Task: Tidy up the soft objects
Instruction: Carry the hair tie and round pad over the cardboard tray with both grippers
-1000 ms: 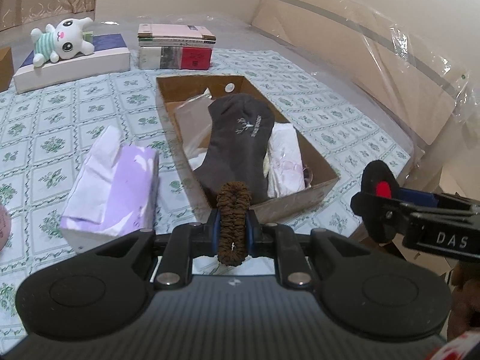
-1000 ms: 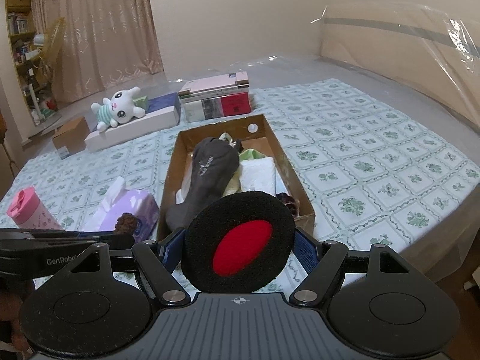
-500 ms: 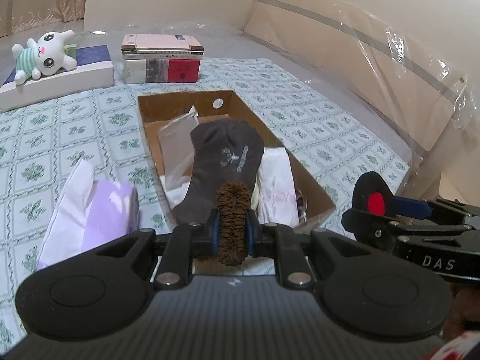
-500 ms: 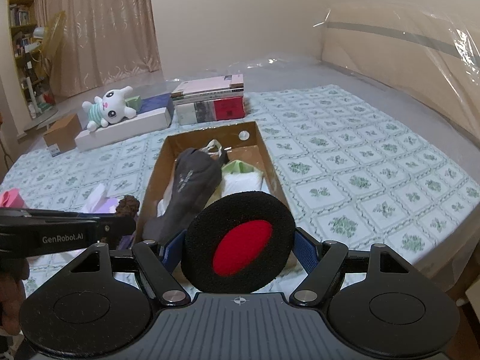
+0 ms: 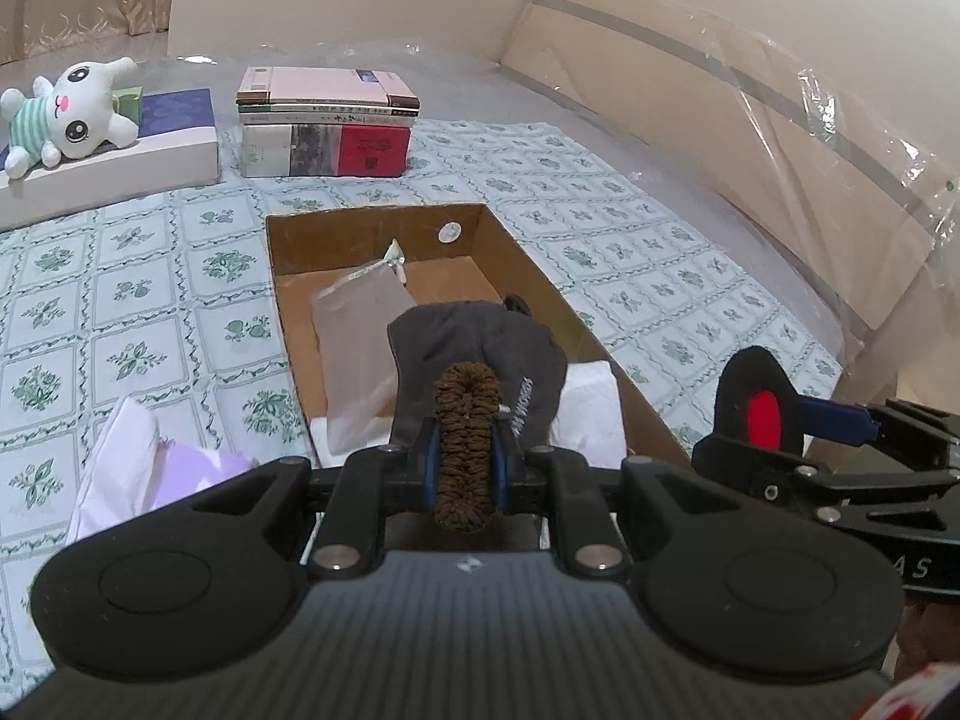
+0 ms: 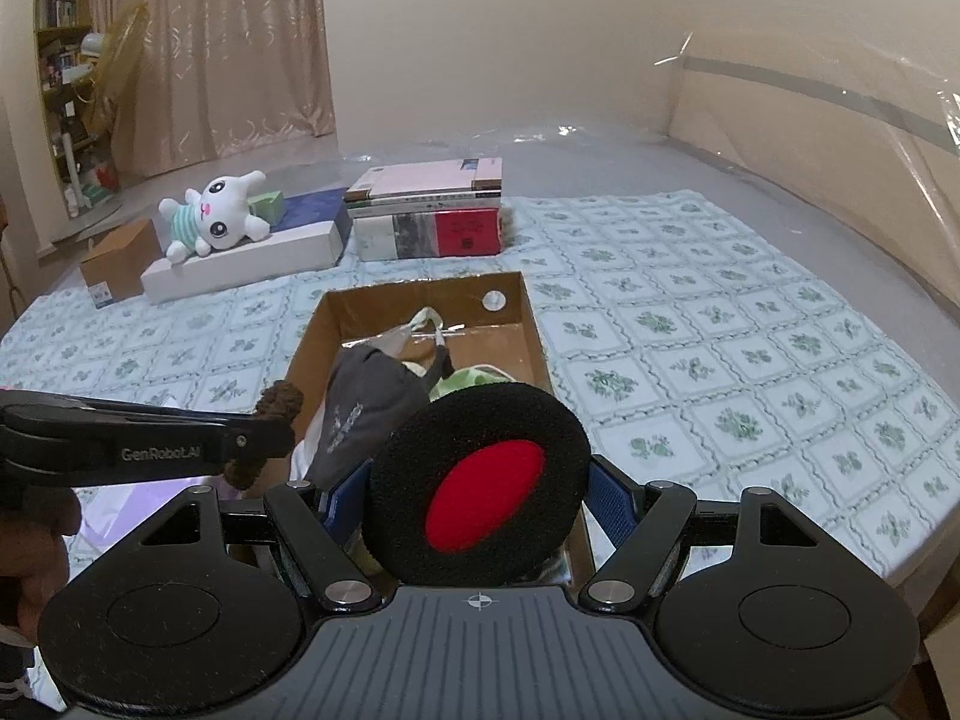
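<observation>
Both grippers have been carried forward over the box (image 5: 600, 354), which now fills the frame centre. On the patterned bed sheet (image 6: 720, 360) the box is seen holding a grey sock (image 5: 480, 342). A black-and-red pad (image 6: 480, 480) is clamped by the right gripper (image 6: 480, 498); a brown scrunchie (image 5: 467, 444) is pinched in the narrow left gripper (image 5: 467, 468).

Walls: plain cream wall (image 6: 480, 30), evenly lit.
Curtains: beige patterned curtain (image 6: 210, 48) down to the floor, far left.
Shelving: bookshelf (image 6: 57, 18) crammed with books (contents too small to tell) beside the curtain.
Furniture: bed with a green floral sheet (image 6: 720, 372); headboard (image 5: 750, 138) wrapped in clear plastic.
Floor: pale, glossy floor (image 6: 288, 159) beyond the bed.
</observation>
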`<state>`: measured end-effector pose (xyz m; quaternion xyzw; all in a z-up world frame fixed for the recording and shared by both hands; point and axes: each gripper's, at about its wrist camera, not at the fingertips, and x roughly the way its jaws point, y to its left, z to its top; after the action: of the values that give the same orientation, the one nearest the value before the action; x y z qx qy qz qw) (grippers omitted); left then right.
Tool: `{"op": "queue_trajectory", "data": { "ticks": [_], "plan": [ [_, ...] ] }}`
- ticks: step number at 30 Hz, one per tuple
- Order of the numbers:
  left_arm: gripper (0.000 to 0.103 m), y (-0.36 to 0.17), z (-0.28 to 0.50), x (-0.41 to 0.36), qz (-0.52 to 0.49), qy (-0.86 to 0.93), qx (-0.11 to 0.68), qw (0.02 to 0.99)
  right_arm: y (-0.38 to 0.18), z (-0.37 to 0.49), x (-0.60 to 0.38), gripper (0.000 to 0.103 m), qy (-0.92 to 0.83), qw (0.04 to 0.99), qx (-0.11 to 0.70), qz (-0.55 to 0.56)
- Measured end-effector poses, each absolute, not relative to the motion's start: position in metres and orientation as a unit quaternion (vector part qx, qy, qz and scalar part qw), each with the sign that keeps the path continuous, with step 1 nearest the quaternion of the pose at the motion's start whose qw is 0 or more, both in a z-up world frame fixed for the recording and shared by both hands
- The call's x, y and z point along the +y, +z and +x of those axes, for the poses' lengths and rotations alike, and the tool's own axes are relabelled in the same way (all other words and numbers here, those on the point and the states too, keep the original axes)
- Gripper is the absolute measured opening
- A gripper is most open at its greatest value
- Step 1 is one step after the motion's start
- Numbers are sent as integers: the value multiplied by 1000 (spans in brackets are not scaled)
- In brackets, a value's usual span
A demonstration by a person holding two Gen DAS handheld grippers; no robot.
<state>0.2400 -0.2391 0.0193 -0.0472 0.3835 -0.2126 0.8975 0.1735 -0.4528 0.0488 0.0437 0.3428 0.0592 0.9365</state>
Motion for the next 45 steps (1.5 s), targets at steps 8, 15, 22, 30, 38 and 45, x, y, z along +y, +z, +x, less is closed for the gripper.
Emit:
{"op": "queue_trajectory", "data": {
  "ticks": [8,15,22,30,38,45],
  "plan": [
    [15,15,269,-241,-53,-212,391,894,45,208,-461,75,82,929,353,71],
    [15,24,302,-234,-48,-206,386,898,51,242,-465,75,88,930,353,57],
    [15,32,341,-234,-36,-201,385,900,54,283,-464,75,109,928,357,17],
    [15,23,391,-237,-35,-185,410,892,44,343,-474,75,140,914,381,19],
    [15,6,418,-238,-31,-173,427,887,24,384,-471,75,163,905,393,-1],
    [16,-10,432,-238,-29,-168,442,880,8,404,-468,75,184,897,402,-6]
  ]
}}
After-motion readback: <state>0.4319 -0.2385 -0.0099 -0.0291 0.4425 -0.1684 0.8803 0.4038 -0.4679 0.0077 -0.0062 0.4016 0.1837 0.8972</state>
